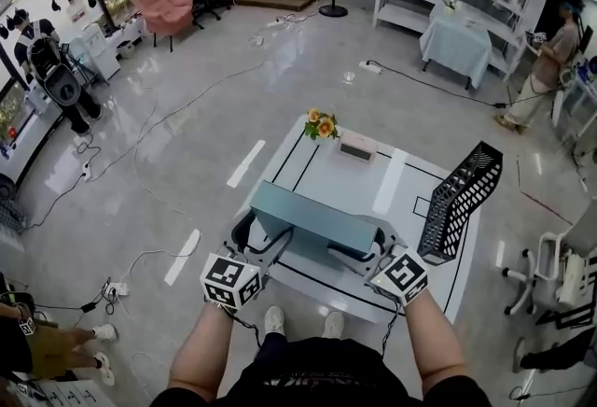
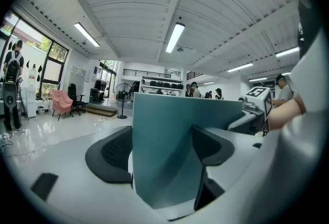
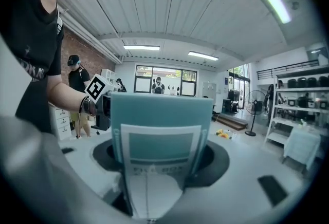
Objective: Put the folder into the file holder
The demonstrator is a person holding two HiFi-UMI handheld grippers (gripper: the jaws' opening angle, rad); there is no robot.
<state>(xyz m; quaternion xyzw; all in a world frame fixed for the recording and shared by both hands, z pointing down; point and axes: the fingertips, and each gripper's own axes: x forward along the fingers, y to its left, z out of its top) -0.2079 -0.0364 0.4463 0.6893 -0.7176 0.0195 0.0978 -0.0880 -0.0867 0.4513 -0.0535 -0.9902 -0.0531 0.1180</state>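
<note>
Folder point(image 1: 312, 214) held crosswise — long axis left-right — left gripper point(image 1: 264, 242) and right gripper point(image 1: 369, 251) clamping its ends.

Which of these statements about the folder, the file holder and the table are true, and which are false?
1. The left gripper and the right gripper each hold one end of the teal folder. True.
2. The folder is already inside the file holder. False: the file holder stands apart from it, at the right side of the table.
3. Flowers sit at the table's far edge. True.
4. The file holder is solid white. False: it is black mesh.
</note>
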